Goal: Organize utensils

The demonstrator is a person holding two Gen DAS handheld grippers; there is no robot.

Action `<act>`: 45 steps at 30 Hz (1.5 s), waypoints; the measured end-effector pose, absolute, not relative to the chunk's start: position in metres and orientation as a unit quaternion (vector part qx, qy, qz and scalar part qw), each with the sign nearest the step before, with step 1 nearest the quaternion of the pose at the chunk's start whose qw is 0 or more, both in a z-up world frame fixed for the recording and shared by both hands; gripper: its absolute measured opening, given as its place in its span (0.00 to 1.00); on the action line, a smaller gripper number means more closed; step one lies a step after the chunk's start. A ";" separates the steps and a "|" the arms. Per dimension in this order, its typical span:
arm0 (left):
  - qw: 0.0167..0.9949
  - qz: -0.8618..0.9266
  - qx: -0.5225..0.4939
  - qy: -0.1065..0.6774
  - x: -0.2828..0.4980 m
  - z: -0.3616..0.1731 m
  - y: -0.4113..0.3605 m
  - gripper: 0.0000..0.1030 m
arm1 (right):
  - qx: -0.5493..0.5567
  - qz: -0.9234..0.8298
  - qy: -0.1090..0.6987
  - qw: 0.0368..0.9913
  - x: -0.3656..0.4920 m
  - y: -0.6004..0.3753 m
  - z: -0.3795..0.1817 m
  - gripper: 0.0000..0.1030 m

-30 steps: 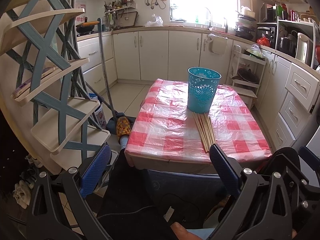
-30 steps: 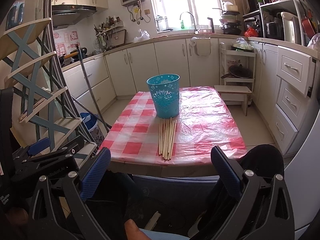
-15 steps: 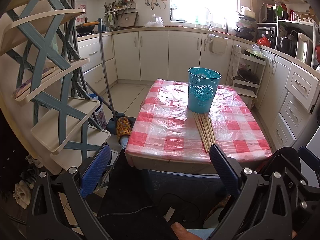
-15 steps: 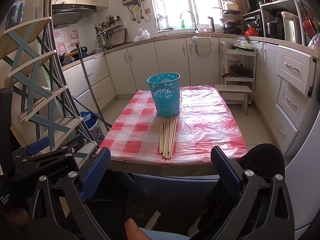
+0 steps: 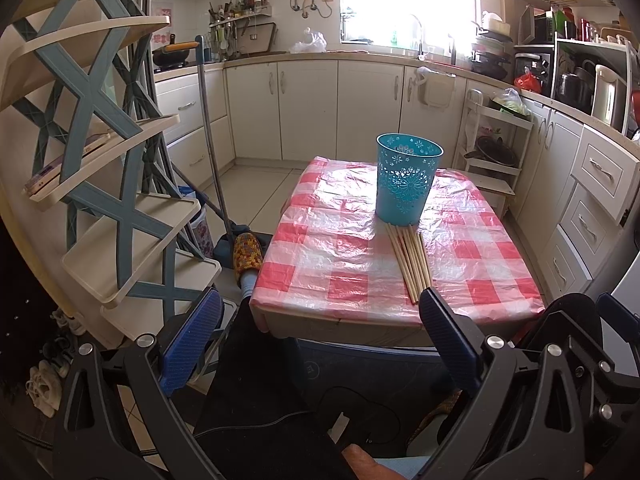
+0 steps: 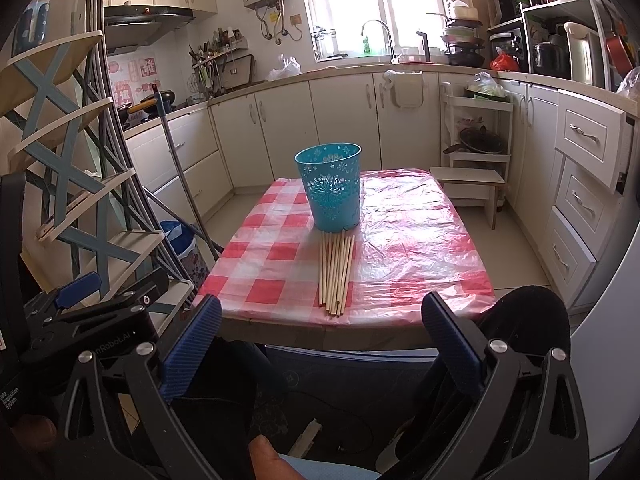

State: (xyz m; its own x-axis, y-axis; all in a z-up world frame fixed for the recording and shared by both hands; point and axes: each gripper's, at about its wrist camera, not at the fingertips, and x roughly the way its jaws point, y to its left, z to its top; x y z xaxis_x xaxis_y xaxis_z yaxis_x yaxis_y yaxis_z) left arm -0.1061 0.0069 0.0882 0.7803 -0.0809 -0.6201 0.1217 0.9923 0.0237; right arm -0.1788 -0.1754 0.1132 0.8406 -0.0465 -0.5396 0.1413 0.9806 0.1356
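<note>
Several wooden chopsticks (image 5: 410, 258) lie side by side on a table with a red-and-white checked cover (image 5: 320, 264), just in front of an upright blue perforated cup (image 5: 406, 184). In the right wrist view the chopsticks (image 6: 336, 270) and cup (image 6: 332, 192) show in the table's middle. My left gripper (image 5: 320, 332) is open and empty, held short of the table's near edge. My right gripper (image 6: 320, 332) is open and empty, also short of the near edge. The left gripper's body (image 6: 80, 316) shows at the right view's left.
A tiered shelf rack (image 5: 100, 184) stands close on the left, with a mop handle (image 5: 212, 148) leaning beside it. Kitchen cabinets (image 5: 344, 108) line the back and right. A low white step stool (image 6: 472, 184) stands behind the table.
</note>
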 end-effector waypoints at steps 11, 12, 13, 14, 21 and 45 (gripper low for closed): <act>0.941 -0.058 0.033 0.331 -0.101 0.080 0.006 0.93 | 0.080 -0.034 0.284 0.955 -0.174 -0.174 0.110 0.93; 0.942 -0.055 0.036 0.330 -0.098 0.078 0.006 0.93 | 0.074 -0.032 0.279 0.957 -0.171 -0.175 0.110 0.93; 0.942 -0.053 0.037 0.331 -0.095 0.076 0.007 0.93 | 0.067 -0.034 0.273 0.959 -0.166 -0.176 0.111 0.93; 0.941 -0.051 0.037 0.334 -0.090 0.074 0.007 0.92 | 0.059 -0.036 0.265 0.962 -0.160 -0.178 0.111 0.93; 0.930 -0.040 0.042 0.364 -0.042 0.051 -0.005 0.93 | 0.060 -0.048 0.327 0.942 -0.067 -0.226 0.062 0.92; 0.884 -0.031 0.024 0.466 0.122 -0.040 -0.086 0.92 | 0.076 -0.020 0.446 0.892 0.102 -0.262 -0.043 0.23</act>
State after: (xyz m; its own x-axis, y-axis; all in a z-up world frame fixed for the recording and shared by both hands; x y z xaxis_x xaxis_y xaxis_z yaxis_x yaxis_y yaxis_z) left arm 0.1222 -0.0864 -0.0402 0.5647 -0.0321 -0.8247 0.0763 0.9970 0.0134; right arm 0.1019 -0.2619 -0.0432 0.6017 0.0328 -0.7981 0.1025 0.9877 0.1180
